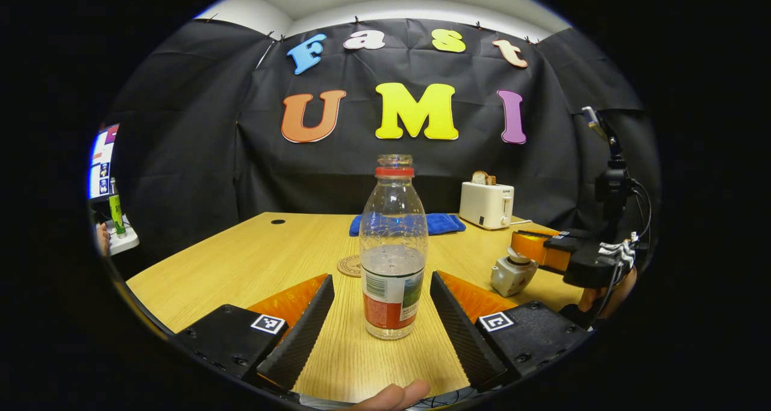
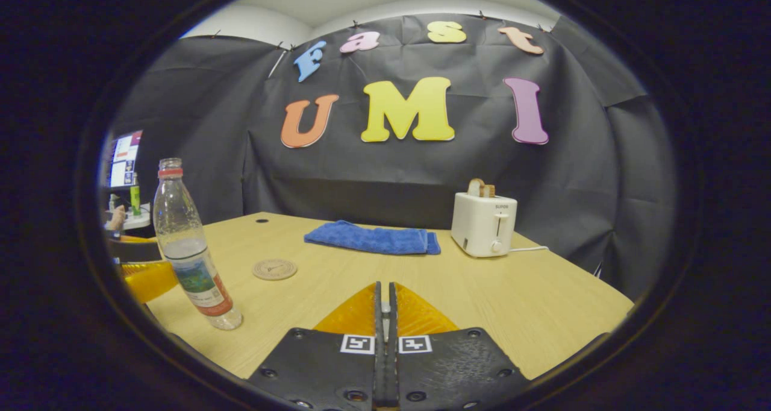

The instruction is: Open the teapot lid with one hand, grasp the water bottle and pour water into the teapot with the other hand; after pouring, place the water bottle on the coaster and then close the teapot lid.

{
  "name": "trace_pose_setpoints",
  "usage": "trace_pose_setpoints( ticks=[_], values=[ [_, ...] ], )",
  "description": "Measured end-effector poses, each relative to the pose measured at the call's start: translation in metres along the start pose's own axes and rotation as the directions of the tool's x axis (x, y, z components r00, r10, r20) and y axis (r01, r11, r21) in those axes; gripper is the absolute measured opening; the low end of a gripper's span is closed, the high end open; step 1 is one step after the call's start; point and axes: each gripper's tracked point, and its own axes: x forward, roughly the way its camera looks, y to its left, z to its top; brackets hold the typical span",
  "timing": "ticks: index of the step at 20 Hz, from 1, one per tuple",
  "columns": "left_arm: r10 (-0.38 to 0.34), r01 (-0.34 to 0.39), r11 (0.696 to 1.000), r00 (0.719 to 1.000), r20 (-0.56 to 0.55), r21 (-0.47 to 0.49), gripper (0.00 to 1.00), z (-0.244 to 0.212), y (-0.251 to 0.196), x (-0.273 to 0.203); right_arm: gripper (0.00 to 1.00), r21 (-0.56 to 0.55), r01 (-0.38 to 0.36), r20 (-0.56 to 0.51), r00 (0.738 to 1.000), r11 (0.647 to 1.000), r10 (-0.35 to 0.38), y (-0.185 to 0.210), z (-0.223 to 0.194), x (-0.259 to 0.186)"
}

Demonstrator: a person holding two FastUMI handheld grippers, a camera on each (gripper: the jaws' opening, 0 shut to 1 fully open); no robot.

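Left gripper (image 1: 382,314) gapes wide around the uncapped water bottle (image 1: 393,248), fingers not touching it. Right gripper (image 2: 383,332) is pinched shut on the teapot lid (image 1: 517,257), just above the teapot (image 1: 512,276). Risk: squeeze off-centre and the bottle tips, spilling over the counter (image 1: 253,260) near the coaster (image 1: 350,266).

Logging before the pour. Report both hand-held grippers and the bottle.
Left hand-held gripper open, straddling water bottle, no contact. Right hand-held gripper shut, at teapot; hold on lid unclear. Coaster bare behind bottle.
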Motion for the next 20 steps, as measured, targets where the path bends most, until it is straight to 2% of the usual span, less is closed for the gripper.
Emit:
trace_pose_setpoints(
  ticks=[3, 11, 13, 14, 16, 20],
  values=[
    [-0.028, 0.028, 0.999, 1.000, -0.004, 0.015, 1.00, -0.004, -0.005, 0.008, 0.00, 0.006, -0.003, 0.010, 1.000, 1.000, 0.003, -0.002, 0.005, -0.006],
    [-0.024, 0.024, 1.000, 0.999, 0.038, 0.010, 1.00, 0.001, -0.005, 0.039, 0.00, 0.003, 0.024, -0.010, 1.000, 1.000, -0.024, -0.018, -0.006, -0.017],
    [-0.044, 0.044, 0.999, 0.998, 0.042, 0.008, 0.96, 0.002, -0.009, 0.045, 0.00, 0.014, 0.031, -0.017, 0.999, 0.999, -0.030, -0.022, -0.009, -0.018],
    [-0.052, 0.051, 0.999, 0.997, 0.049, 0.014, 0.85, 0.004, -0.010, 0.048, 0.00, 0.018, 0.034, -0.022, 0.999, 0.999, -0.033, -0.024, -0.011, -0.020],
    [-0.048, 0.046, 0.999, 0.997, 0.056, 0.027, 0.78, 0.004, -0.008, 0.051, 0.00, 0.028, 0.042, -0.025, 0.999, 0.999, -0.042, -0.028, -0.013, -0.023],
    [-0.040, 0.038, 0.997, 0.999, 0.029, 0.062, 0.76, 0.007, -0.010, 0.049, 0.00, 0.022, 0.060, -0.016, 0.998, 0.998, -0.060, -0.036, -0.012, -0.030]
  ],
)
